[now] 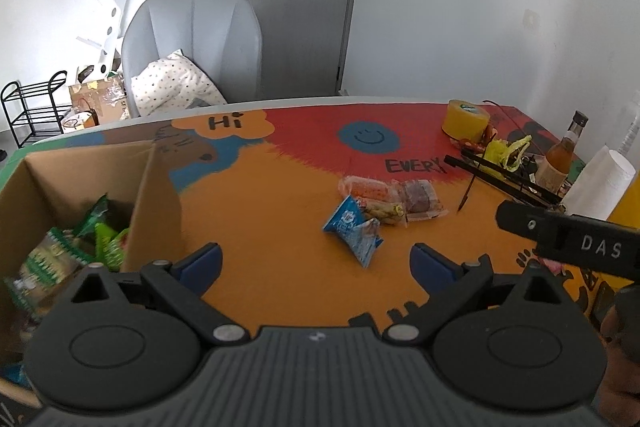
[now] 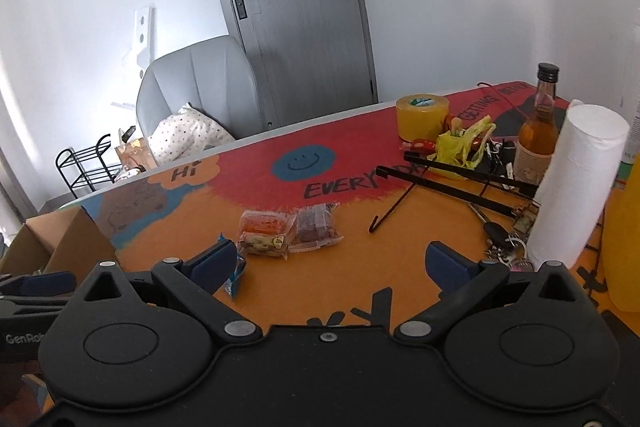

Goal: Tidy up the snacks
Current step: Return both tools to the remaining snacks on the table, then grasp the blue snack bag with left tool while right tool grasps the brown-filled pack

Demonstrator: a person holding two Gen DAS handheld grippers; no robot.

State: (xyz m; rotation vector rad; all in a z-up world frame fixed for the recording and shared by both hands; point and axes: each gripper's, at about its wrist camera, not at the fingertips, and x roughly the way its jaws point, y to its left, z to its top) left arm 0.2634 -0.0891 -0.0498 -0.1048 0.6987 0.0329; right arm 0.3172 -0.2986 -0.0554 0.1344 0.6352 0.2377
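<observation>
On a colourful printed tablecloth [image 1: 280, 195] in orange, red and blue, four small snack packets lie loose near the middle. A crumpled blue foil snack packet [image 1: 356, 231] sits nearest the left gripper, touching a clear packet of pale yellow snacks [image 1: 384, 213]. Just behind are a clear packet of orange snacks [image 1: 366, 189] and a clear packet of dark brown cake [image 1: 422, 201], side by side.

To the left stands an open brown cardboard box [image 1: 154, 195] holding several green snack packets [image 1: 102, 239].

The left gripper [image 1: 316, 261] hangs above the cloth with its blue-padded fingers spread wide, holding nothing. The right gripper [image 2: 334, 261] is likewise spread wide and empty, its left pad partly hiding the blue packet in the right wrist view.

At the far right of the table are a roll of yellow tape [image 2: 422, 117], an amber glass bottle with a black cap [image 2: 538, 131], a white paper towel roll [image 2: 576, 183], a yellow plastic bag [image 2: 460, 145] and a bunch of keys [image 2: 500, 239]. A grey armchair [image 1: 200, 39] with a spotted cushion [image 1: 172, 83] stands behind the table.
</observation>
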